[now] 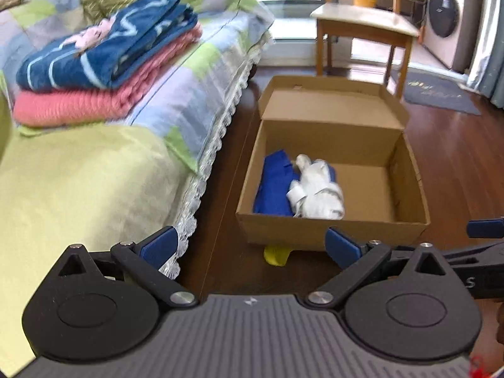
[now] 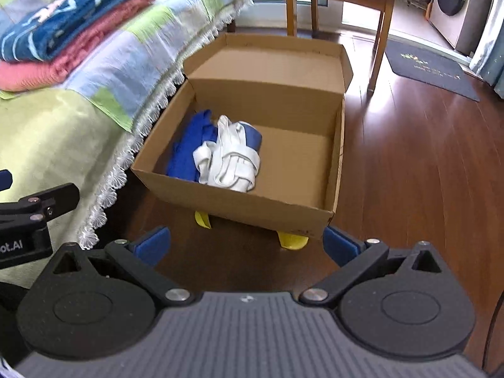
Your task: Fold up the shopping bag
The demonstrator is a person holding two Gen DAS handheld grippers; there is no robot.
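Left gripper [image 1: 250,247], black with blue pads: fingers spread wide, nothing between them, held above dark wooden floor [image 1: 456,163] at bed's edge. Right gripper [image 2: 245,245], same build: fingers likewise spread wide and bare, low over the floor just short of the box.

Open brown cardboard box [image 2: 242,203] on floor beside bed, lid flap standing up at far side. Inside, against the box's left wall: crumpled white fabric shopping bag with strap handles [image 2: 231,157], also seen from left wrist [image 1: 316,187]. It lies partly on blue cloth [image 2: 186,151], which fills the left corner. Right half of box floor bare cardboard.

2 yellow pieces [image 2: 291,240] stick out from under box's near edge; what they are, cannot tell.

Bed with yellow-green cover and patchwork quilt, white lace fringe [image 1: 78,173]. On it, 2 folded blankets stacked: navy patterned [image 1: 104,53] over coral pink [image 1: 78,104].

Wooden table [image 1: 362,28] beyond box.
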